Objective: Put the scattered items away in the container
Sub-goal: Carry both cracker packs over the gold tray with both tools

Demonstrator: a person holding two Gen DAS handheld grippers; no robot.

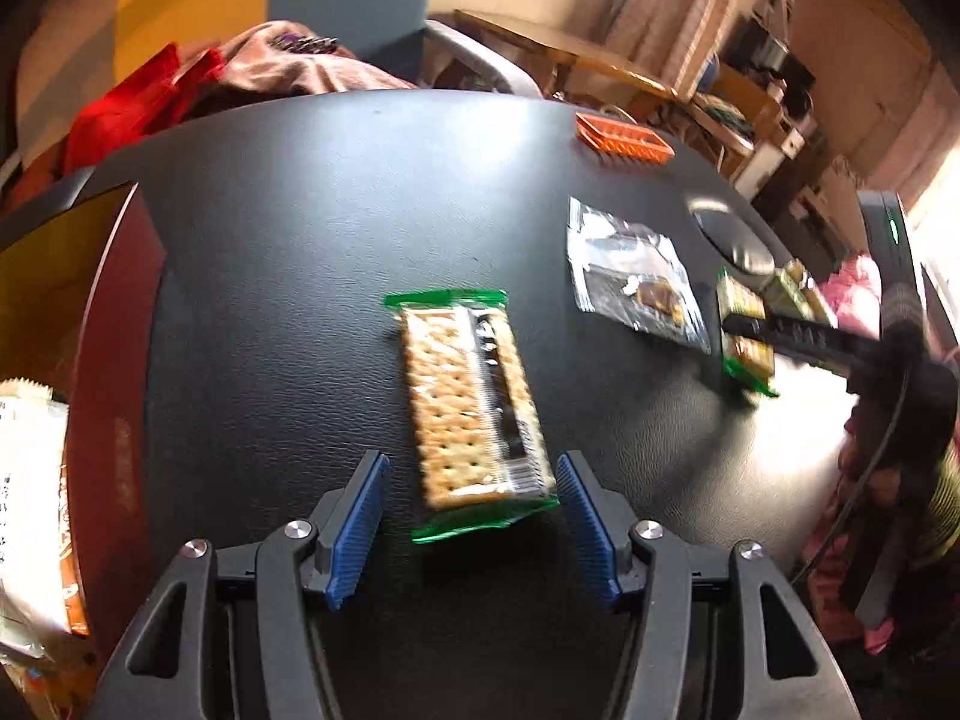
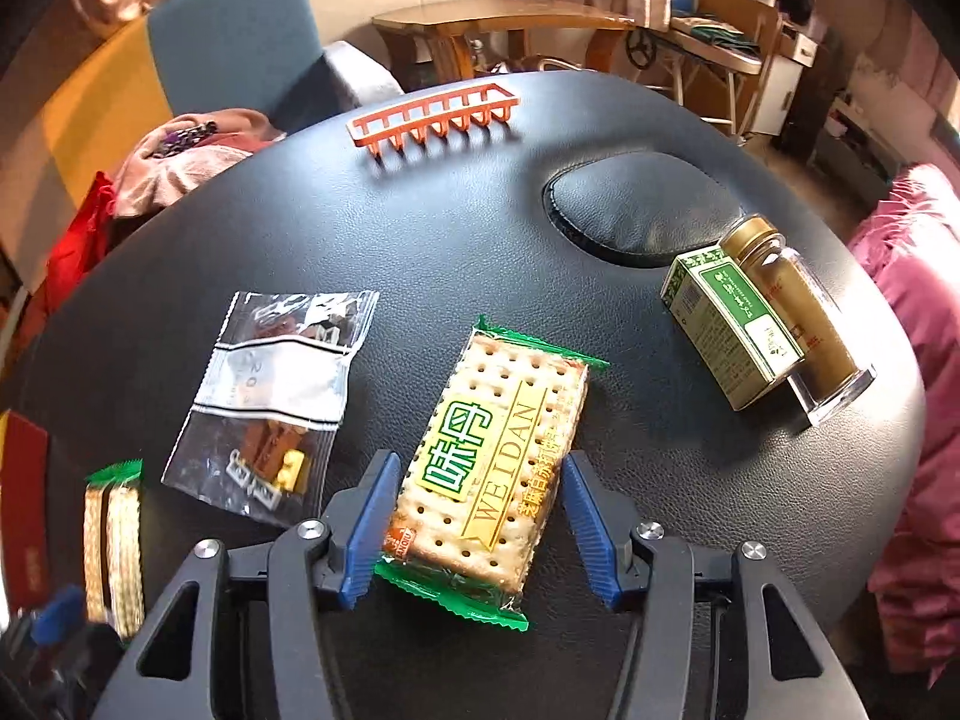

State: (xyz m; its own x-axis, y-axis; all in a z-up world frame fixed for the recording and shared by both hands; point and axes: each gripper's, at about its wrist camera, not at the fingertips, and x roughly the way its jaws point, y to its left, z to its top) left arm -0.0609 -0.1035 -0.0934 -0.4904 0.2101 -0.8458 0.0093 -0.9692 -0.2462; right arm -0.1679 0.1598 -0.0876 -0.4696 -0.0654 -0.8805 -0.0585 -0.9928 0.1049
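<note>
A cracker packet (image 1: 474, 402) with green ends lies back side up on the black padded table (image 1: 300, 240). My left gripper (image 1: 474, 468) is open, a blue pad on each side of the packet's near end. A second cracker packet (image 2: 486, 468), label up, lies between the open fingers of my right gripper (image 2: 480, 462), its left pad close to the wrapper. The red container (image 1: 114, 360) stands at the table's left edge with pale packets (image 1: 30, 480) inside. The first packet (image 2: 114, 546) also shows in the right wrist view, at the lower left.
A clear bag of small bricks (image 2: 270, 396) lies left of the right gripper. A green box (image 2: 729, 336) and a spice jar (image 2: 798, 324) lie at the right. An orange plastic rack (image 2: 438, 114) sits at the far edge, beside a round cushion insert (image 2: 636, 204). Clothes lie beyond the table.
</note>
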